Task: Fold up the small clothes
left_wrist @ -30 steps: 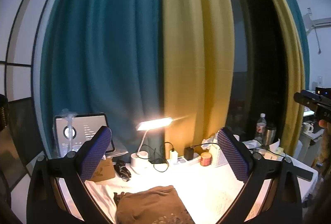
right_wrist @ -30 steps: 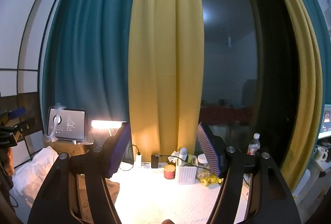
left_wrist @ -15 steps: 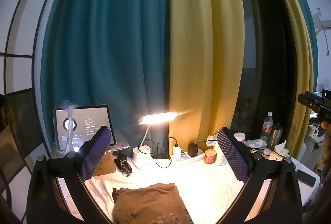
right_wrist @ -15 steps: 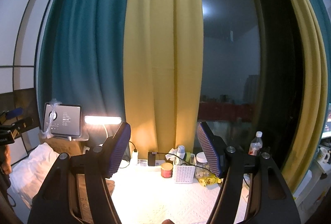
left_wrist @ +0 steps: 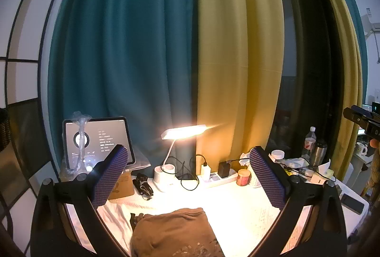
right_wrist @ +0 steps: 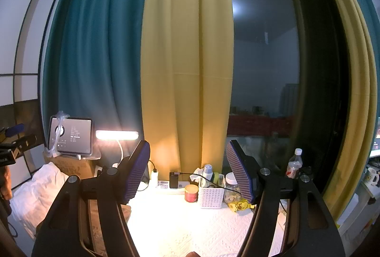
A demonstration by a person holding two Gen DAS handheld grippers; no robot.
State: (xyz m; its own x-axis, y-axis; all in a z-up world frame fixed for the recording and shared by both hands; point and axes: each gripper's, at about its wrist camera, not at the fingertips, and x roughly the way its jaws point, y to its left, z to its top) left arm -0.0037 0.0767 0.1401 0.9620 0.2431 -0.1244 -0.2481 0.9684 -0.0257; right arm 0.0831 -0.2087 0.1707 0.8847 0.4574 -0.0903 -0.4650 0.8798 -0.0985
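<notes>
A bench covered with a white patterned cloth carries everything. At its near edge lies a brown garment, loosely bunched, with crumpled white fabric to its left. Along the far edge, from left to right, stand a cardboard box, a lit white desk lamp, a white power strip, a small red jar and a white slotted basket. A dark tangled strap lies beside the lamp's base.

Teal curtain beside mustard-yellow curtain; brown garment w/ pale print on white textured tablecloth; blue-dotted pads.
</notes>
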